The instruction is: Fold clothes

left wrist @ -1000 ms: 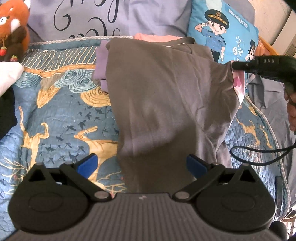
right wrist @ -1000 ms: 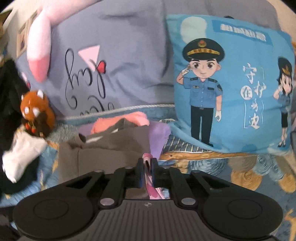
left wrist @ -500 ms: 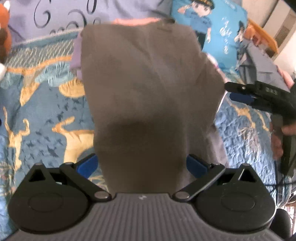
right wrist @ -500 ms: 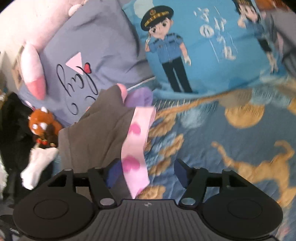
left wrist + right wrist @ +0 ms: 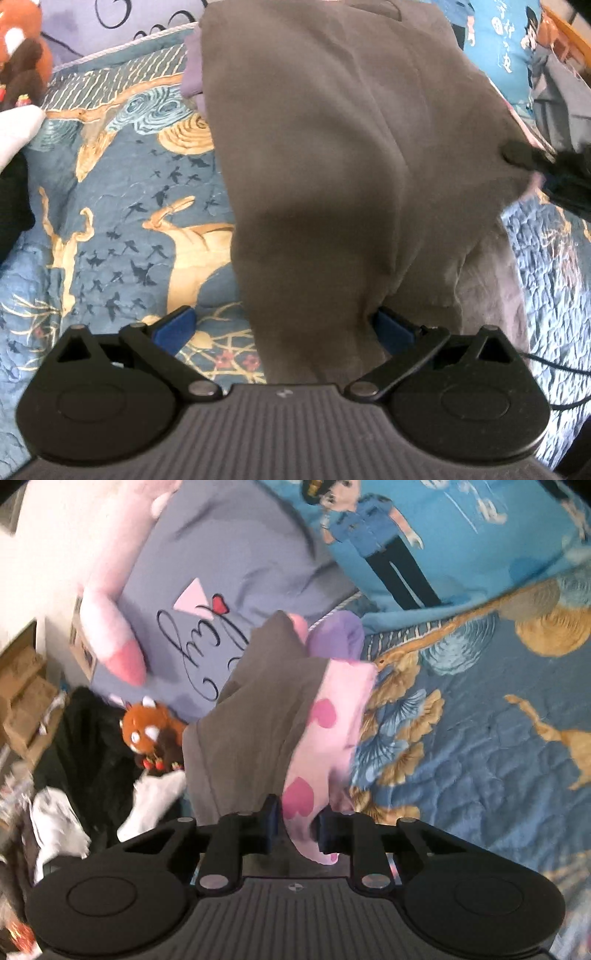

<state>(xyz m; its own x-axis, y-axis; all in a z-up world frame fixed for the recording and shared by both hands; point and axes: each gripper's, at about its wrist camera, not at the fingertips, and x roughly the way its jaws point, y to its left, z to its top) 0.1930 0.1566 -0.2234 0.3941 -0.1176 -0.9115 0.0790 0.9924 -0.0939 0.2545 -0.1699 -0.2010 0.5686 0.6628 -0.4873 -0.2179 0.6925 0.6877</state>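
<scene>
Grey-brown cloth fills the space ahead of the left gripper (image 5: 284,328): a garment (image 5: 332,155) is spread over a blue quilted bed (image 5: 110,206), reaching from between the blue pads away toward the pillows. The left gripper's jaws are seen standing wide apart, with the near hem lying between them and only the right-hand pad touching a fold, so nothing is clamped there. In the right wrist view, a pink strip printed with hearts (image 5: 325,716), apparently the garment's lining or edge, is pinched between the jaws of the right gripper (image 5: 295,827), which have just been closing on it after a brief opening. The step in hand is judged to be a re-grip of the side edge before a fold is made. For the next move, the near hem would need to be clamped by the left gripper, and both edges carried across together. The cloth looks soft, thin and lightly creased.
</scene>
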